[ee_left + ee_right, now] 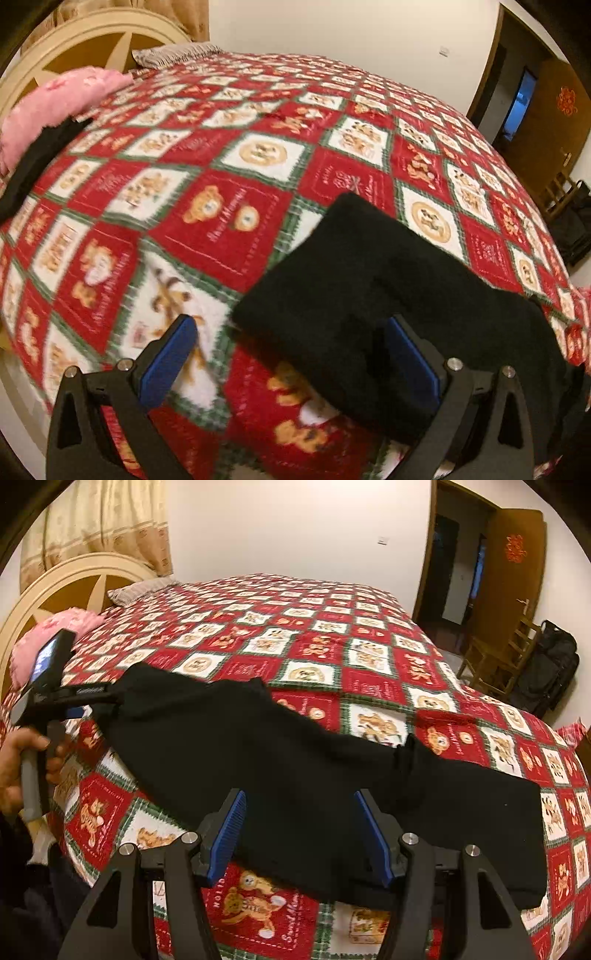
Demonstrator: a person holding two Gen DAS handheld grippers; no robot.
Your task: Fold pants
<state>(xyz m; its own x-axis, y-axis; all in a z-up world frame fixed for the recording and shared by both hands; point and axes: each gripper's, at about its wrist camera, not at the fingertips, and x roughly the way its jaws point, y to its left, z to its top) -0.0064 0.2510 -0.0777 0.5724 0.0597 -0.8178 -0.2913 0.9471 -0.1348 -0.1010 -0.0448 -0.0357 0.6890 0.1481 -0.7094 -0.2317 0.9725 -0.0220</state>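
Note:
Black pants (295, 746) lie stretched across a red and white bear-patterned bedspread (332, 627), running from the left to the near right. My right gripper (300, 797) is open just over their near edge, and its blue pads press on nothing. In the right wrist view a hand holds my left gripper (107, 701) at the pants' left end. In the left wrist view that gripper (290, 325) is open wide. An end of the pants (369, 277) lies ahead of it and reaches past its right finger (410, 354).
A pink pillow (55, 627) and a cream headboard (74, 576) stand at the left. Another dark cloth (33, 162) lies beside the pillow. A wooden chair (498, 657) and black bag (550, 668) stand beyond the bed's right edge, by a brown door (513, 572).

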